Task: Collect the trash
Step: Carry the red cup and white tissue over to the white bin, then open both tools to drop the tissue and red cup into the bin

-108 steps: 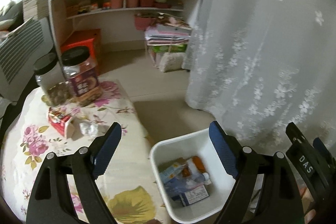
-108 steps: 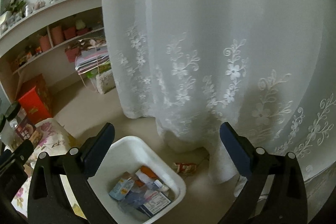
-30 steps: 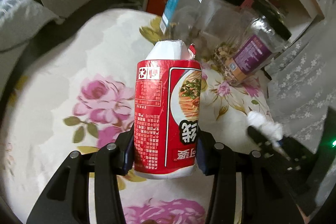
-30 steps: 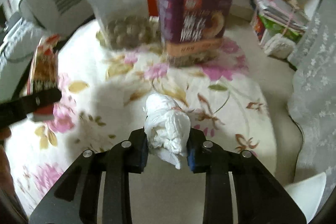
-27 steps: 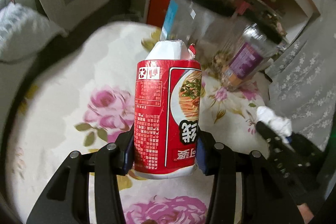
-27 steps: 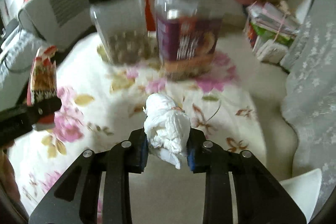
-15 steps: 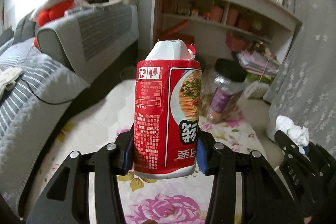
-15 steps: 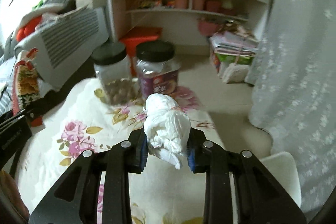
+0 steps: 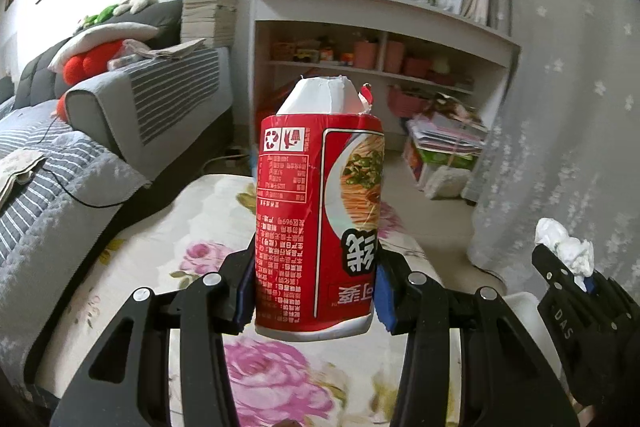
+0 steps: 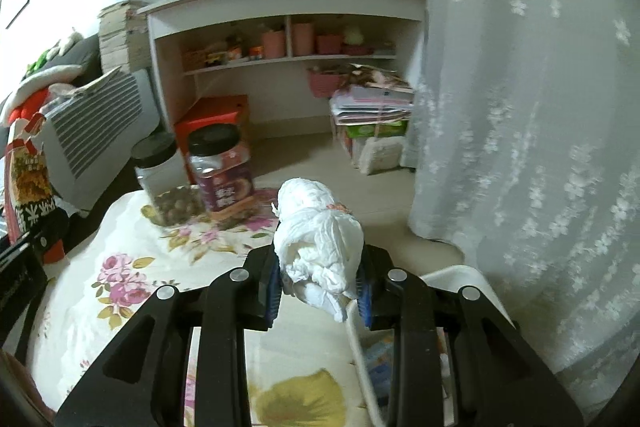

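Left wrist: left gripper (image 9: 316, 301) pinching noodle wrapper (image 9: 318, 223); right gripper (image 10: 320, 287) pinching tissue wad (image 10: 318, 251). Both lifted off table, bin (image 10: 464, 277) drop left, w/ bin at table's right edge.

Glossy printed wrapper (image 9: 318, 223), crumpled matt tissue (image 10: 320, 247)

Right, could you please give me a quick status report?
Left gripper shut on red packet. Right gripper shut on tissue wad. Bin just ahead; nothing in the way.

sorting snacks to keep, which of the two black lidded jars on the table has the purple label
The purple-label jar is the one on the right, nearer the shelf. The clear jar on its left has no label there, just brown round snacks at the bottom.
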Available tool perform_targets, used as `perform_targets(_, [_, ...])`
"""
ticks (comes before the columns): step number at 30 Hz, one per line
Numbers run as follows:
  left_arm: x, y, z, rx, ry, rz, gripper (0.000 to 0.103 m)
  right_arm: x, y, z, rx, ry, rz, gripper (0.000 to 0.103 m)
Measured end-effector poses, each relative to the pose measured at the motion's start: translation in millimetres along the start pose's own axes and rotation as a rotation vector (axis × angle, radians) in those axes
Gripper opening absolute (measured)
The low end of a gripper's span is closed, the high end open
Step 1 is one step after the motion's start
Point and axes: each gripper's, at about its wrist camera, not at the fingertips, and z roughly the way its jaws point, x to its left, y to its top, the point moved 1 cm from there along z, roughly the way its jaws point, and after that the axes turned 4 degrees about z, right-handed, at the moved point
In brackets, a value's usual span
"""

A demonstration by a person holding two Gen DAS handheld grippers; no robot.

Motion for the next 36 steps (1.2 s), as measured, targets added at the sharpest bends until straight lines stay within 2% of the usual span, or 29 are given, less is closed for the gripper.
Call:
perform_targets(6, [-38,-4,-8,-0.009,-0.037,0.040,0.046,-35,-5,-10,-0.022,-0.054,0.012,0.028])
perform_targets(13, [-78,-10,-10,-0.005,-0.080,0.080,0.046,-79,-6,-12,-0.010,-0.095,0.067,0.028])
perform_targets(23, [-122,-18,-7,0.006,-0.125,0.134,0.046,-120,-11,-8,0.019,-0.156,0.095,0.029])
perform_targets(26, [-136,-20,-4,0.013,-0.141,0.149,0.046,-131,-11,-3,0.044,-0.173,0.103,0.040])
perform_targets(27, [-140,-20,-4,0.014,-0.145,0.153,0.046,-135,-12,-2,0.050,-0.184,0.106,0.056])
perform_targets(28, [-145,-21,-3,0.015,-0.151,0.160,0.046,-139,-13,-3,0.044,-0.206,0.113,0.066])
perform_targets(30, [-153,-22,-1,0.017,-0.163,0.171,0.046,-146,-13,-3,0.036,-0.232,0.118,0.066])
perform_targets(33, [-167,-24,2,0.026,-0.186,0.184,0.046,-162,-12,-3,0.036,-0.263,0.157,0.073])
perform_targets(36, [-185,-26,8,0.045,-0.219,0.203,0.047,-183,-11,-7,0.033,-0.282,0.221,0.074])
